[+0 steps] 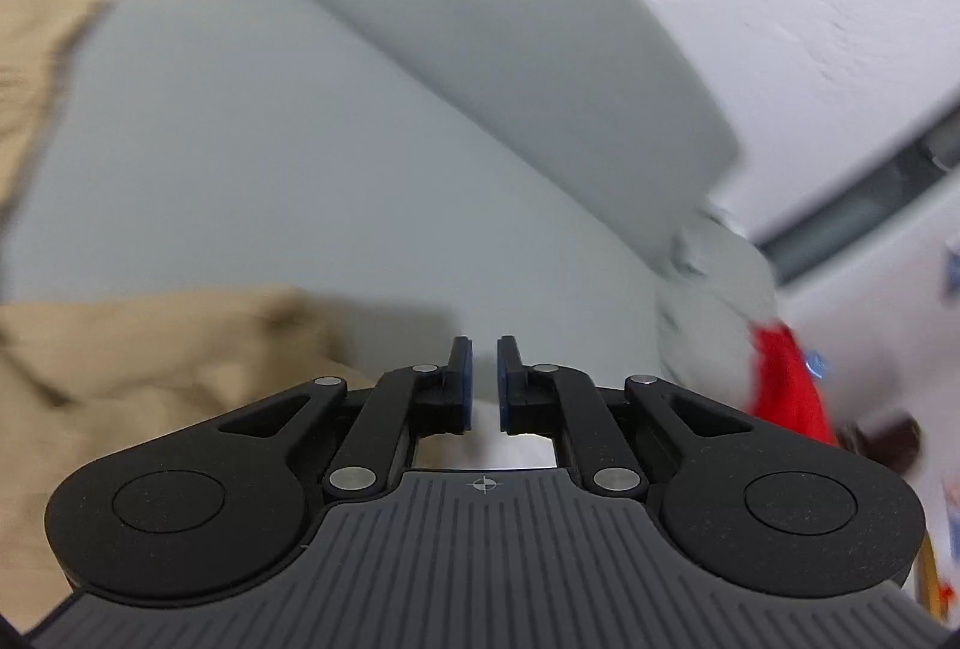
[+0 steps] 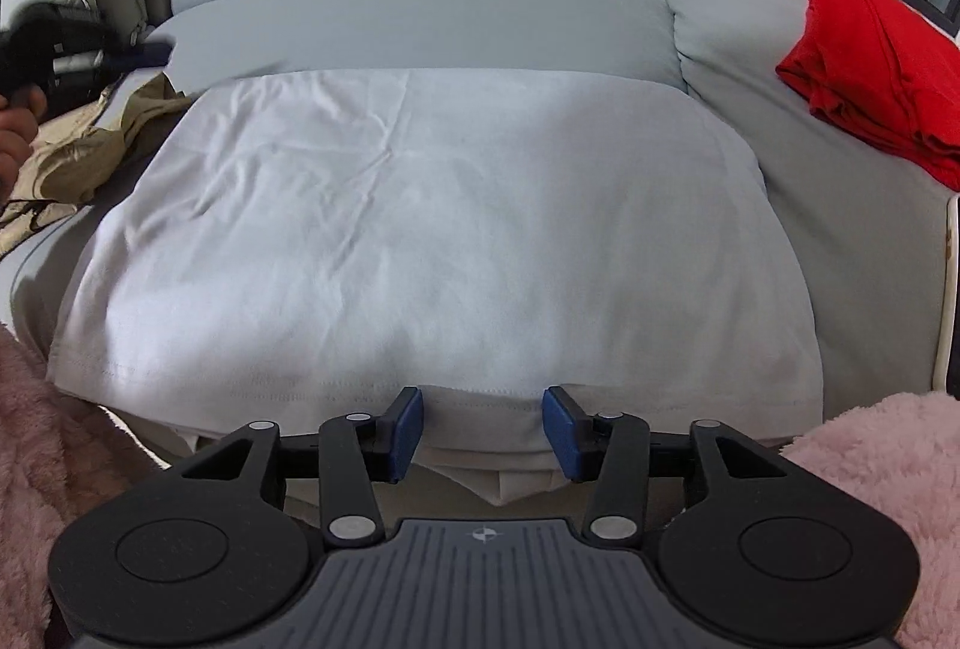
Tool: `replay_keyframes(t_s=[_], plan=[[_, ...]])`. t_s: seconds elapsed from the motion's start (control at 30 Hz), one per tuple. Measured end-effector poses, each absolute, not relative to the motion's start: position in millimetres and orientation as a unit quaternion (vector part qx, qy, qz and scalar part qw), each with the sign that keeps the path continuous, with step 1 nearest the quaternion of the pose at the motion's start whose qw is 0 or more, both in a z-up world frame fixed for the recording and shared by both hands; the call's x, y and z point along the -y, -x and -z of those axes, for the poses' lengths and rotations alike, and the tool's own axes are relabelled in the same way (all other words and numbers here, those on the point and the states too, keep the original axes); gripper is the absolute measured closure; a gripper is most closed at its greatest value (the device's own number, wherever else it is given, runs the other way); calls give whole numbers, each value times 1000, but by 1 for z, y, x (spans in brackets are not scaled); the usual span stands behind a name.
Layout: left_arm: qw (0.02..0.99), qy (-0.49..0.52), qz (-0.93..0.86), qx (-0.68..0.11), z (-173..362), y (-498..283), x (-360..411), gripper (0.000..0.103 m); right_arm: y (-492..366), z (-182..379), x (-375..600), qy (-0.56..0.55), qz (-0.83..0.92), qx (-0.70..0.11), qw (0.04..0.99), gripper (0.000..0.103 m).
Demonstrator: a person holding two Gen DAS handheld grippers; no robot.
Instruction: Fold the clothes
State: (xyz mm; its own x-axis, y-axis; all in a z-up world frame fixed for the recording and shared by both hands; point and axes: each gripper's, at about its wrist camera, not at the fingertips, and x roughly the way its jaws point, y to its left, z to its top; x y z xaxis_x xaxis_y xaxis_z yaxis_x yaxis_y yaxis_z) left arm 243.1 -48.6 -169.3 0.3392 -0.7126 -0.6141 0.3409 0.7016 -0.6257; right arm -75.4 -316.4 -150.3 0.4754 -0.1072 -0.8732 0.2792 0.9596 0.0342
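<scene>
The left gripper [image 1: 484, 385] hangs in the air over the sofa seat [image 1: 372, 181] with its blue pads drawn nearly together and nothing between them — only a narrow slit of daylight shows; from the right wrist view it appears at the far left edge, held up beside the tan garment [image 2: 78, 157] that lies crumpled there. Moving rightward, the light grey T-shirt [image 2: 432, 229] is spread flat across the seat cushion, its near hem draped over the front edge, and the right gripper [image 2: 483, 430] sits low at that hem with its jaws spread wide, the hem fold lying between the pads but not yet pinched. Further right, a folded red garment [image 2: 870, 61] rests on the sofa arm [image 2: 810, 229], well apart from the shirt. The step in hand looks like taking the near hem to fold the shirt: to do it well, the right gripper should close on both layers of the hem rather than the top one alone, and the left should come down to take the hem at a matching spot farther left, so the cloth lifts evenly and does not skew. The left wrist view is badly motion-blurred, so the tan cloth's exact lie there is uncertain. No brand, label or legible writing shows on any garment.
</scene>
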Motion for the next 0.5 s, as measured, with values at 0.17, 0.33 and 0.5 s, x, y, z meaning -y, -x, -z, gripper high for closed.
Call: replay_keyframes(t_s=[0.17,0.33,0.5], plan=[[789,129,298,-522,189,-243,70,97,74,149,316,-89,117,-497,855,56],[771,156,315,-531,194,-251,70,97,75,149,316,-89,118,-497,855,55],[765,185,317,-530,199,-254,61,97,74,149,316,-88,118,-500,854,55]])
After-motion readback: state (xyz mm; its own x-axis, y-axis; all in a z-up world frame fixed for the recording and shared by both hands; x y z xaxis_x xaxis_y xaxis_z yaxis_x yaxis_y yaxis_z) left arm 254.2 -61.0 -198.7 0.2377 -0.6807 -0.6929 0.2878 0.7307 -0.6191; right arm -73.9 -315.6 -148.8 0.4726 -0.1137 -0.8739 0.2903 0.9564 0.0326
